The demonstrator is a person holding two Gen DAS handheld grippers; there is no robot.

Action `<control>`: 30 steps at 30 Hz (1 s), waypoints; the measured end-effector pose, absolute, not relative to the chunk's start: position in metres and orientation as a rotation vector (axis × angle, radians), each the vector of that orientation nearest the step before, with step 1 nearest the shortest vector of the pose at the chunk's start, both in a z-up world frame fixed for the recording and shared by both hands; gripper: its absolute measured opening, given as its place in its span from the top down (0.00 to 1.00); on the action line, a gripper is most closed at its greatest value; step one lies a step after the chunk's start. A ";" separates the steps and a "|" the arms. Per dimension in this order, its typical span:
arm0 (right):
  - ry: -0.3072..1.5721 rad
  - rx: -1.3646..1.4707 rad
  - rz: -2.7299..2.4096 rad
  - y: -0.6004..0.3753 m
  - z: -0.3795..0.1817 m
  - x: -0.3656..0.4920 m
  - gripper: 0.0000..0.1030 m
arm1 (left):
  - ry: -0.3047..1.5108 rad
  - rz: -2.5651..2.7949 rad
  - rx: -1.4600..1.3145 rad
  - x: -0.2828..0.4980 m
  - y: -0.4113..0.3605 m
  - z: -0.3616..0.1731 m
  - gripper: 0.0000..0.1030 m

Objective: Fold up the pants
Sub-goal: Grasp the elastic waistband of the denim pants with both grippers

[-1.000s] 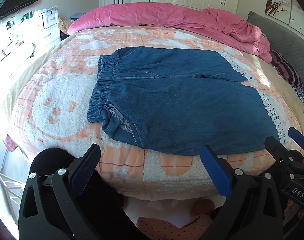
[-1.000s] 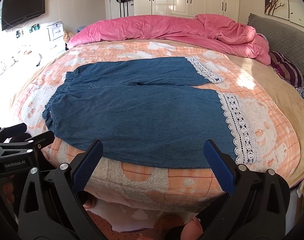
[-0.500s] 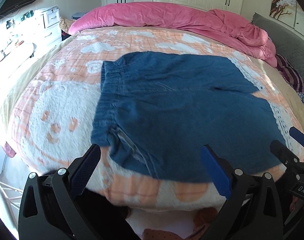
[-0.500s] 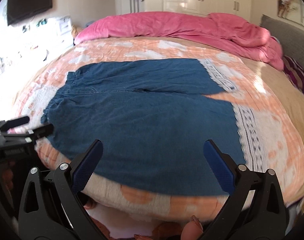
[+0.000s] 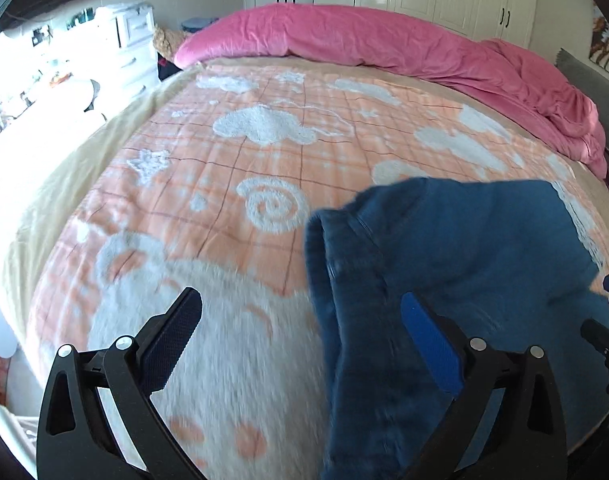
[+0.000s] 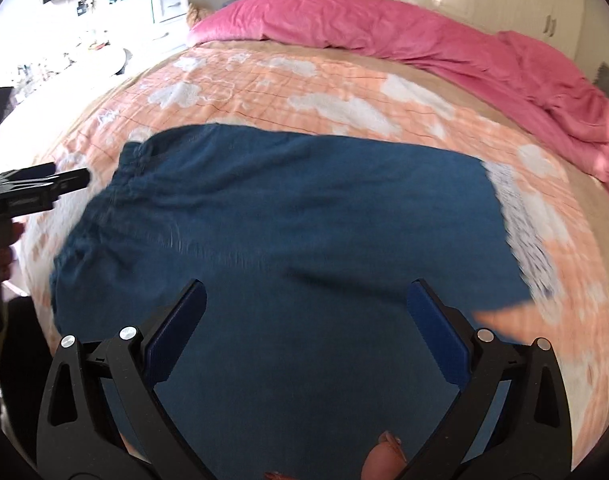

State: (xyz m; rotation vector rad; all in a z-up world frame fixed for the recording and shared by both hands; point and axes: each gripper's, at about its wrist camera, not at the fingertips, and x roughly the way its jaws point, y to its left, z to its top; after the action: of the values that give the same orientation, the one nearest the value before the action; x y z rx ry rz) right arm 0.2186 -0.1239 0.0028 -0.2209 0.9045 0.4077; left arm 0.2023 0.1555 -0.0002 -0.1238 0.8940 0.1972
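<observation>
A: Location of denim pants (image 6: 288,232)?
B: Flat on the orange blanket (image 5: 264,152). Right gripper (image 6: 306,328), jaws apart, above the fabric.
A: Left gripper (image 5: 300,334)?
B: Jaws apart; waistband (image 5: 324,264) under its right finger (image 5: 430,340).

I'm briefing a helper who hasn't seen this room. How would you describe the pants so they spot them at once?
Look at the big bed with the peach checked blanket and a rumpled pink duvet at its far side. The pants lie spread on the blanket's near part: dark blue denim with white lace hems, the only blue item there.
</observation>
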 end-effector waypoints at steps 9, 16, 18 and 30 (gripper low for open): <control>0.882 -0.454 0.502 -0.070 -0.004 0.313 0.08 | 0.917 0.060 -0.151 0.268 0.170 -0.036 0.06; 0.902 -0.623 0.547 -0.034 -0.022 0.370 0.08 | 0.912 -0.060 -0.161 0.279 0.156 -0.051 0.53; 0.915 -0.633 0.584 -0.028 -0.025 0.376 0.08 | 0.905 -0.057 -0.142 0.279 0.153 -0.050 0.61; 0.925 -0.696 0.791 0.011 -0.060 0.384 0.56 | 0.722 -0.089 -0.077 0.244 0.144 -0.021 0.73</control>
State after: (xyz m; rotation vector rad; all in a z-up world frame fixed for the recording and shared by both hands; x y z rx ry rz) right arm 0.3840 0.0107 -0.0598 -0.6961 0.9254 0.7908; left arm 0.2440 0.1439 -0.0208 -0.0769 0.7215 -0.0890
